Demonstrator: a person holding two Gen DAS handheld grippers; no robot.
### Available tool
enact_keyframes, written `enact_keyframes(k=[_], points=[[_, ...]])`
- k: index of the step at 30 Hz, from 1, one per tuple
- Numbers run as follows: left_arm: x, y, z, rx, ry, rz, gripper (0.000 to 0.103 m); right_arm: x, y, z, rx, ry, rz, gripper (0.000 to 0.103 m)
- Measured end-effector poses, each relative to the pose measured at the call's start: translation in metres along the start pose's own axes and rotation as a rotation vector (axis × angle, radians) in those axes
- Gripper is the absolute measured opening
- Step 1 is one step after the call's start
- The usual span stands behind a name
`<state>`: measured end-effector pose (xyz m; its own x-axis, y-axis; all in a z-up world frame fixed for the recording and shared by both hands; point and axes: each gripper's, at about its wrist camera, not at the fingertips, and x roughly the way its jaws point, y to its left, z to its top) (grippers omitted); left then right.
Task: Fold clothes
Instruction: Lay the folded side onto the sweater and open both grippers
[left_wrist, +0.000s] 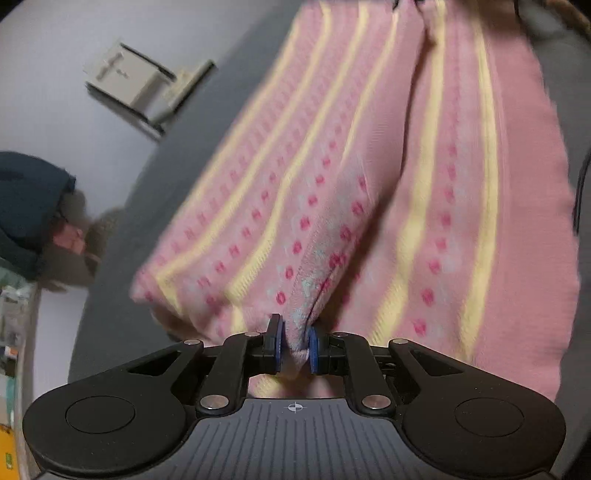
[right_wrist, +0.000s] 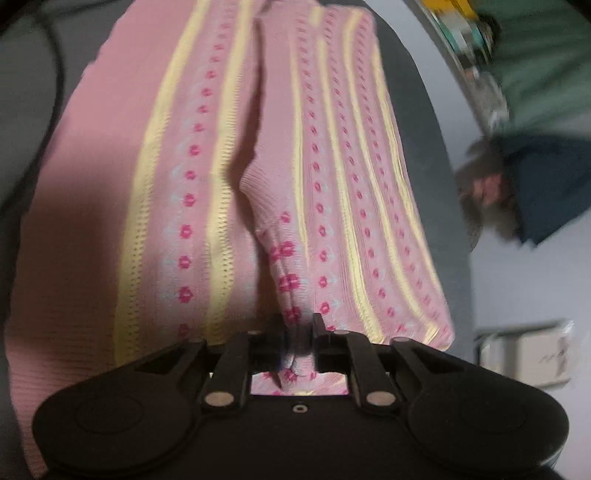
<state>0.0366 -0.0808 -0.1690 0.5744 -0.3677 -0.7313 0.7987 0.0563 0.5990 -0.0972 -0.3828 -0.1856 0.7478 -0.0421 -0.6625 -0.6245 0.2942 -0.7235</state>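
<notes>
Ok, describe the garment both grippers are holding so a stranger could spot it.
Start at the round grey table. Spread across it is a pink knitted garment with pale yellow stripes and rows of magenta dots. Nearby clothes are dark blue; only this one is pinched in both sets of jaws.

Motion-blurred throughout: stripes and dots on the pink garment (left_wrist: 369, 184) smeared, weave sharp only near the clamp. Far end of the garment (right_wrist: 207, 147) cut off by the top edge in both views. Pinched fold hidden between the left gripper (left_wrist: 295, 345) pads; under the right gripper (right_wrist: 297, 345), lost in shadow. Grey surface (left_wrist: 129, 221) mostly covered by cloth. Beige box (left_wrist: 125, 77) too soft to read its markings; again blurred in the right view (right_wrist: 528, 354). Dark blue heap (left_wrist: 26, 206) cropped at the left edge, nature unclear. Clutter (right_wrist: 469, 33) at the top right, unreadable.
</notes>
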Motion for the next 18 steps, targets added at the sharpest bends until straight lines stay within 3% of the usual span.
enact_keyframes(k=[1, 4, 5, 6, 7, 8, 9, 11, 14, 18], points=[[0.001, -0.003, 0.0, 0.018, 0.004, 0.02, 0.014, 0.0, 0.001, -0.001, -0.01, 0.0, 0.009, 0.038], [-0.002, -0.006, 0.003, 0.027, -0.014, 0.062, 0.024, -0.001, 0.006, -0.003, -0.038, 0.002, 0.038, 0.049], [-0.004, -0.007, 0.003, 0.035, -0.029, 0.079, 0.036, -0.001, 0.007, -0.003, -0.048, 0.002, 0.047, 0.051], [-0.006, -0.008, 0.003, 0.043, -0.043, 0.096, 0.056, -0.001, 0.008, -0.004, -0.057, 0.002, 0.057, 0.052], [-0.009, -0.009, 0.003, 0.051, -0.058, 0.113, 0.069, -0.002, 0.007, -0.005, -0.047, -0.003, 0.082, 0.053], [-0.011, -0.009, 0.003, 0.058, -0.073, 0.128, 0.093, -0.007, -0.001, -0.008, 0.004, -0.021, 0.137, 0.053], [-0.019, -0.009, -0.001, 0.048, -0.099, 0.124, 0.103, -0.011, -0.011, -0.011, 0.068, -0.039, 0.192, 0.053], [-0.032, -0.003, -0.007, 0.007, -0.134, 0.09, 0.103, -0.012, -0.039, -0.021, 0.262, -0.061, 0.234, 0.053], [-0.037, 0.025, -0.014, -0.151, -0.165, 0.006, 0.103, -0.008, -0.082, -0.036, 0.566, -0.074, 0.238, 0.062], [-0.028, 0.074, -0.017, -0.442, -0.205, -0.049, 0.103, 0.032, -0.133, -0.07, 0.961, 0.021, 0.186, 0.068]])
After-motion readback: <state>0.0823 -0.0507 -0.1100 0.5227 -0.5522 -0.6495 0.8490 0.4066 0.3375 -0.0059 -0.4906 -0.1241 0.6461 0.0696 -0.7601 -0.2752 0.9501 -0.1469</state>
